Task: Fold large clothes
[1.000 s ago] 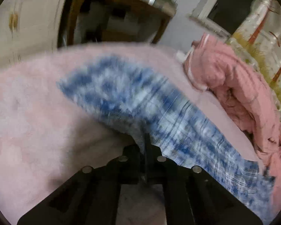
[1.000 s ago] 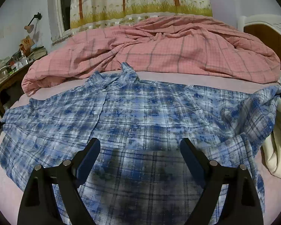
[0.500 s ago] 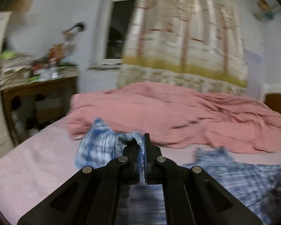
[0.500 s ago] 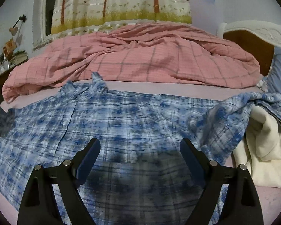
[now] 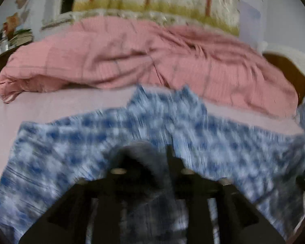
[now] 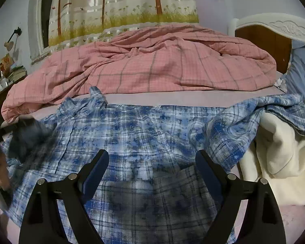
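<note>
The blue plaid shirt lies spread front-up across the near half of the bed, collar toward the far side, where the pink quilt is heaped. I judge the folding to be at its very start. At the left, the sleeve end looks to be coming over onto the shirt's front, seen only as a dark blur in the right wrist view, so at best the first fold is being laid. At the right, the other sleeve is still flung out, draped over a cream garment beside the shirt. The body shows no crease across it; the right sleeve, both side folds and the final halving all appear to remain.

The left gripper is over the shirt's near left part, pointing down and toward the far side. Its jaws are opening, with a dark bunch of cloth hanging between them; the picture is too smeared to tell whether the pads still touch it.

The right gripper hovers above the shirt's lower front, tilted downward, its jaws spread wide with nothing between them and only the shirt's surface below. At the far left edge of the right wrist view a person's hand shows dimly.
</note>
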